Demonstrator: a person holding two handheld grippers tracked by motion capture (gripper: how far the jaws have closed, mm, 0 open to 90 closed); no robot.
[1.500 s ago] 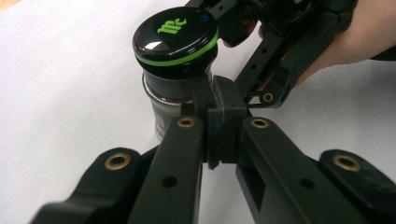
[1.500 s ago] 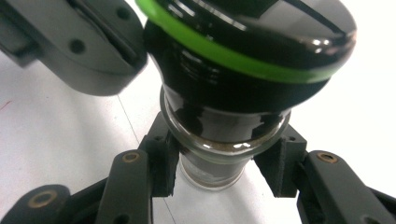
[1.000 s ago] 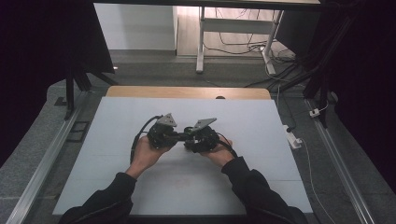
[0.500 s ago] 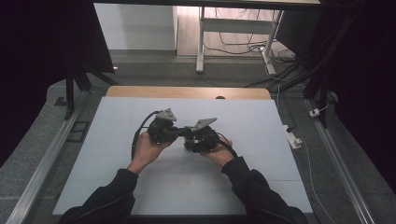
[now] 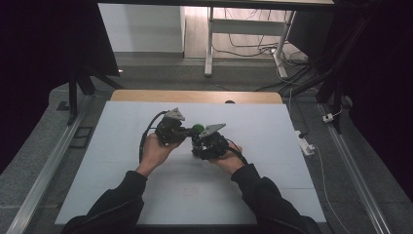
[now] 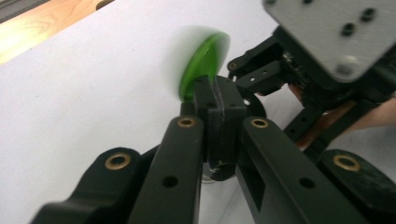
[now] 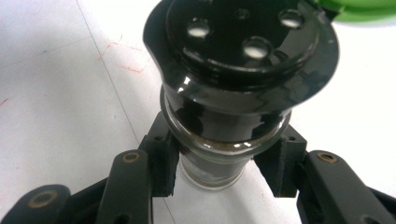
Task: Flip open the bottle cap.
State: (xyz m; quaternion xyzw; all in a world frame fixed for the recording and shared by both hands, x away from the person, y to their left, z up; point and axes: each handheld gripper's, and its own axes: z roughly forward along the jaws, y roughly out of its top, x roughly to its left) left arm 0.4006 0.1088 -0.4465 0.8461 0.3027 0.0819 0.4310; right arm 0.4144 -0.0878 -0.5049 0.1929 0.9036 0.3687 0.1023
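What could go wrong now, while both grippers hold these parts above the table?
The green lid looks blurred, so it may be moving; the left gripper pinches only its edge and could lose it. The right gripper clamps a smooth, dark glass jar at its narrow part, which might slip or tilt.

both forearms reach in from the near edge in dark sleeves, hands close together over mid-table. the left gripper point(image 5: 187, 130) points toward the right one, jaws pressed together on a thin edge. the right gripper point(image 5: 197, 146) has its jaws spread, clamped either side of a round neck.
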